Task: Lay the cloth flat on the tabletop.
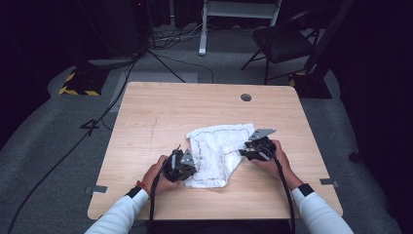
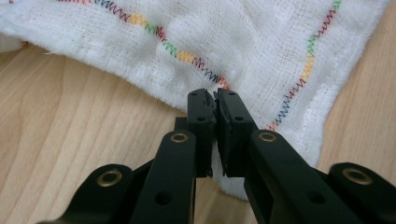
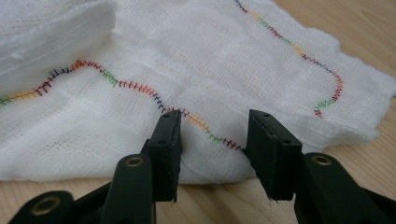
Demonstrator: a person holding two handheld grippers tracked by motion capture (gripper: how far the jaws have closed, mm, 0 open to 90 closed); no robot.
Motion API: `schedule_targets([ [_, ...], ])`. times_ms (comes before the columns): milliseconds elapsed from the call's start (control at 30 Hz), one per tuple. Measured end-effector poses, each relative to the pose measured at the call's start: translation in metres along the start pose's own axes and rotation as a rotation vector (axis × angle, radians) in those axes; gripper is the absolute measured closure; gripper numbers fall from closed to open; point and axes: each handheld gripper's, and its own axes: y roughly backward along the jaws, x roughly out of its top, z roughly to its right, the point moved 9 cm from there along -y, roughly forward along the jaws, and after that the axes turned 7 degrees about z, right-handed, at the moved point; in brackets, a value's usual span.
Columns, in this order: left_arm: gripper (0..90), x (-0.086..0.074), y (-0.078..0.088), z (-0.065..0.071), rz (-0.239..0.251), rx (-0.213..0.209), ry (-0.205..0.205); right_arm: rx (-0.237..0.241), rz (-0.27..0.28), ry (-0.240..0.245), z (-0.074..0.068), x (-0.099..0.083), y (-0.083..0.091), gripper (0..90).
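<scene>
White gauze cloth (image 1: pixel 217 151): lay crumpled, centre-right of the wooden table (image 1: pixel 160 112).
Left gripper (image 2: pixel 214 100): jaws pinched together at the cloth's edge.
Right gripper (image 3: pixel 212 128): jaws parted over the stitched hem.

On the table (image 1: pixel 160 117) a cloth (image 1: pixel 219 146) lies a little toward four o'clock of the middle. The left gripper (image 1: pixel 187 168) sits at the cloth's seven o'clock edge, the right gripper (image 1: pixel 248 151) at its three o'clock edge, the cloth between them. A round hole (image 1: pixel 246 97) in the tabletop lies at twelve o'clock of the cloth, near the far edge. Behind the table, on the floor, a chair (image 1: pixel 282 44) stands at one o'clock and cables (image 1: pixel 165 63) run at eleven o'clock.
</scene>
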Motion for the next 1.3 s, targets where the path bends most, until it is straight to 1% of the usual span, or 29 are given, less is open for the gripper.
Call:
schedule_targets([
  [67, 83.8, -0.002, 0.002, 0.001, -0.004, 0.0, 0.0, -0.019, -0.001, 0.016, 0.0, 0.002, 0.001, 52.6],
  [100, 83.5, -0.002, 0.002, 0.001, -0.003, 0.001, 0.002, -0.006, 0.03, 0.013, -0.004, 0.008, 0.003, 51.5],
  [133, 83.6, -0.002, 0.002, 0.001, -0.004, 0.002, 0.0, 0.006, 0.044, 0.012, -0.006, 0.011, 0.004, 50.5],
  [233, 83.6, -0.002, 0.001, 0.001, -0.004, 0.001, -0.001, 0.043, 0.095, 0.036, -0.018, 0.023, 0.006, 49.5],
  [300, 83.5, -0.002, 0.001, 0.002, -0.003, 0.002, 0.001, 0.061, 0.11, 0.044, -0.026, 0.029, 0.007, 48.4],
  [400, 83.5, -0.002, 0.001, 0.002, -0.003, 0.011, 0.0, 0.104, 0.142, 0.066, -0.04, 0.042, 0.008, 46.8],
  [433, 83.5, -0.002, 0.001, 0.002, -0.003, 0.011, 0.0, 0.104, 0.142, 0.066, -0.04, 0.042, 0.008, 46.8],
  [467, 83.5, -0.002, 0.002, 0.003, -0.003, 0.012, 0.0, 0.122, 0.152, 0.079, -0.049, 0.048, 0.008, 45.8],
  [500, 83.5, -0.002, 0.002, 0.003, -0.003, 0.012, 0.0, 0.122, 0.152, 0.079, -0.049, 0.048, 0.008, 45.8],
  [533, 83.5, -0.002, 0.002, 0.003, -0.002, 0.01, 0.0, 0.15, 0.161, 0.087, -0.058, 0.053, 0.006, 45.3],
  [567, 83.4, -0.002, 0.001, 0.003, 0.001, 0.01, -0.003, 0.158, 0.161, 0.089, -0.062, 0.054, 0.004, 44.5],
  [600, 83.5, -0.002, 0.001, 0.003, 0.001, 0.01, -0.003, 0.158, 0.161, 0.089, -0.062, 0.054, 0.004, 44.5],
  [633, 83.4, -0.002, 0.001, 0.003, 0.001, 0.011, -0.005, 0.172, 0.155, 0.097, -0.069, 0.057, 0.0, 43.9],
  [733, 83.4, -0.002, 0.002, 0.003, -0.002, 0.012, -0.009, 0.157, 0.133, 0.106, -0.073, 0.059, -0.009, 43.6],
  [800, 83.4, -0.002, 0.002, 0.004, -0.002, 0.011, -0.014, 0.135, 0.116, 0.113, -0.072, 0.059, -0.014, 44.3],
  [833, 83.4, -0.002, 0.002, 0.004, -0.001, 0.011, -0.016, 0.135, 0.116, 0.113, -0.072, 0.059, -0.014, 44.3],
  [867, 83.4, -0.003, 0.002, 0.004, 0.0, 0.008, -0.017, 0.107, 0.095, 0.098, -0.068, 0.056, -0.021, 45.3],
  [900, 83.4, -0.003, 0.002, 0.003, 0.001, 0.008, -0.019, 0.102, 0.091, 0.089, -0.066, 0.055, -0.023, 46.6],
  [933, 83.4, -0.003, 0.002, 0.003, 0.001, 0.008, -0.019, 0.105, 0.079, 0.089, -0.065, 0.052, -0.025, 49.3],
  [967, 83.4, -0.003, 0.002, 0.003, 0.001, 0.007, -0.019, 0.105, 0.079, 0.089, -0.065, 0.052, -0.025, 49.3],
  [1000, 83.4, -0.003, 0.003, 0.004, -0.002, 0.006, -0.013, 0.106, 0.054, 0.099, -0.064, 0.048, -0.027, 53.6],
  [1033, 83.4, -0.003, 0.003, 0.003, 0.0, 0.004, -0.019, 0.107, 0.041, 0.099, -0.062, 0.045, -0.028, 58.5],
  [1067, 83.4, -0.003, 0.003, 0.003, 0.0, 0.002, -0.018, 0.107, 0.041, 0.099, -0.062, 0.045, -0.028, 58.5],
  [1100, 83.4, -0.003, 0.002, 0.003, 0.002, 0.001, -0.016, 0.125, 0.04, 0.096, -0.062, 0.041, -0.027, 68.1],
  [1167, 83.4, -0.003, 0.002, 0.003, 0.003, 0.0, -0.015, 0.142, 0.041, 0.109, -0.063, 0.039, -0.025, 76.9],
  [1200, 83.4, -0.003, 0.002, 0.003, 0.003, 0.0, -0.016, 0.142, 0.041, 0.109, -0.063, 0.039, -0.025, 76.9],
  [1233, 83.4, -0.003, 0.002, 0.003, 0.003, -0.001, -0.015, 0.15, 0.043, 0.109, -0.063, 0.039, -0.024, 80.4],
  [1267, 83.4, -0.003, 0.002, 0.003, 0.004, 0.0, -0.014, 0.162, 0.047, 0.114, -0.063, 0.037, -0.021, 86.5],
  [1300, 83.4, -0.003, 0.002, 0.003, 0.004, 0.0, -0.014, 0.167, 0.045, 0.118, -0.063, 0.036, -0.019, 87.8],
])
